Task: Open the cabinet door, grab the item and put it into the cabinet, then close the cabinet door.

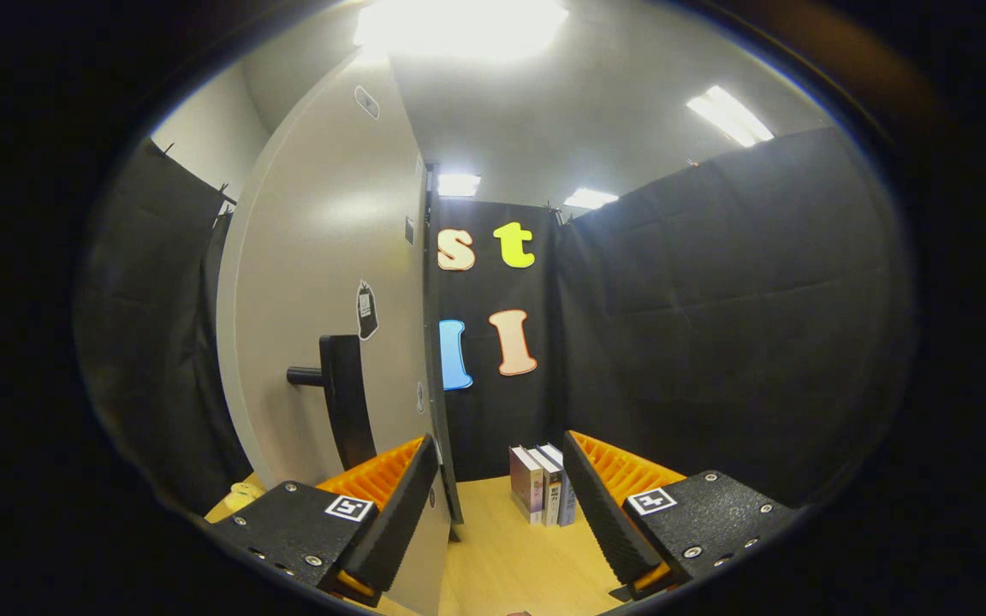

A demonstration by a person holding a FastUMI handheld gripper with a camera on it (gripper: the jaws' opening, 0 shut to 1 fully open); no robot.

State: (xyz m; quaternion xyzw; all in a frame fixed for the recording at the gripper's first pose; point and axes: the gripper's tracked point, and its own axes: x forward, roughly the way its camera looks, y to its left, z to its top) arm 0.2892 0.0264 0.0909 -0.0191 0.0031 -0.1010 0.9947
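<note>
A tall pale cabinet door (322,282) stands to the left, seen nearly edge-on, with a dark handle (343,402) sticking out of its face just above my left finger. My gripper (501,505) is open, nothing between its fingers; the left finger (390,513) is close beside the door's edge. Several books (542,483) stand upright on the wooden table (510,547), beyond the fingers and nearer the right one.
Black cloth walls close the booth behind the books and along the right. A small yellowish object (240,494) lies at the foot of the door on the left. Bare tabletop lies between the fingers and the books.
</note>
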